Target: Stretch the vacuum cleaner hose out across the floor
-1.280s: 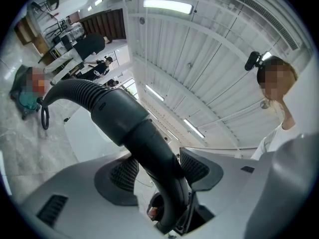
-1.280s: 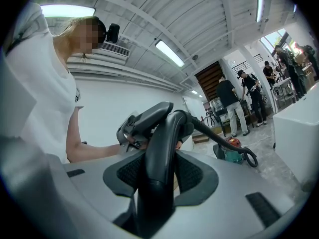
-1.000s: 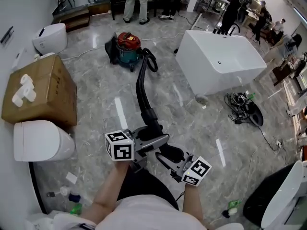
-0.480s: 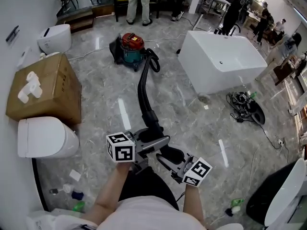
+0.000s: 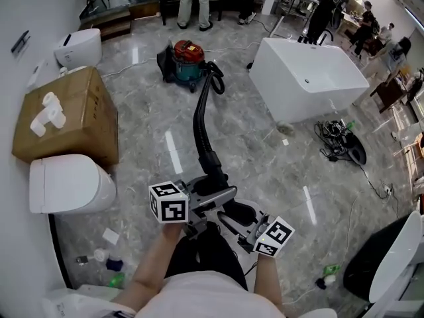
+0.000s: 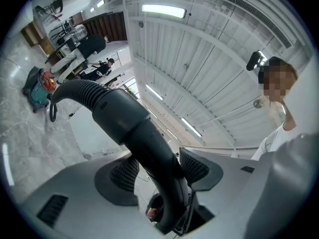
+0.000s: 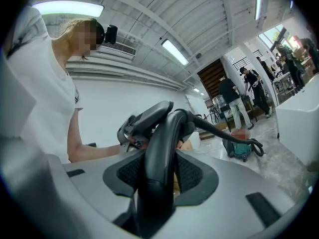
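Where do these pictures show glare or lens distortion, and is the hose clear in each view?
Head view: reflected light makes bright streaks on the floor, the wide lens bends the room's edges, the hose is clear. Left gripper view: dark rounded corners, fisheye, a glaring ceiling lamp; the hose looks swollen near the lens. Right gripper view: same fisheye, its ceiling light is overexposed.

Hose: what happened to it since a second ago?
The left hand-held gripper and right hand-held gripper, still shut on the hose, backed away from the vacuum cleaner, stretching the hose slightly. The vacuum cleaner, box and bathtub stayed put.
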A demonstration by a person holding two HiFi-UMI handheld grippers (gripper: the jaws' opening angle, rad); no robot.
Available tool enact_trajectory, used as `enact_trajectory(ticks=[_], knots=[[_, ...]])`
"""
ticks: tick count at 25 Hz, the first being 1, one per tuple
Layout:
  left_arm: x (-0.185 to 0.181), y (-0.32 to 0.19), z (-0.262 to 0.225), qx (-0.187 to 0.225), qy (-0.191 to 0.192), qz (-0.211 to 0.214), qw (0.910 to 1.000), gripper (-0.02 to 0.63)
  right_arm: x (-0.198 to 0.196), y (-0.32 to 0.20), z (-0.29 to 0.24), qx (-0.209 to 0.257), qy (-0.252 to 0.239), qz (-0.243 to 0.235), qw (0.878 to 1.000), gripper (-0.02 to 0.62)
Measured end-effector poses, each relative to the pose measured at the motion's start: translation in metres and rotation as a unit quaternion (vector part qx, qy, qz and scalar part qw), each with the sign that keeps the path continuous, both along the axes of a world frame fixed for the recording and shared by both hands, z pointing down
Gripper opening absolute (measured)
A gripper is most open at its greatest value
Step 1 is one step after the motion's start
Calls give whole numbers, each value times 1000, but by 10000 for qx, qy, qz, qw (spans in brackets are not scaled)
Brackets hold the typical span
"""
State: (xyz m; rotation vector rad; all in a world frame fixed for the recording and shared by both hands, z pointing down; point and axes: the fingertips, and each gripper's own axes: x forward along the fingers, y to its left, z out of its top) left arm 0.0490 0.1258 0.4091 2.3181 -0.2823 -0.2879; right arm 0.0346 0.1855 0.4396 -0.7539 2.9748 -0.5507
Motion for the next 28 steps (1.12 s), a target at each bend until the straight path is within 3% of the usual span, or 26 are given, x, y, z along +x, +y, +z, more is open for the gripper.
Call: enact_trajectory(ticks=[12, 19, 25, 28], knots=[[-33, 39, 4, -14, 14, 238, 9997, 253, -36, 38, 5, 118, 54, 432, 9990, 172], [-46, 39, 4, -101, 47, 62, 9999, 253, -46, 40, 4, 203, 75, 388, 9990, 172], [-59, 27, -1, -324, 427, -245, 9983, 255, -36, 47, 10, 193, 331, 236, 9990, 173], [-62, 25, 0, -258, 327, -294, 9987, 255, -25, 54, 18, 85, 475, 200, 9986, 173]])
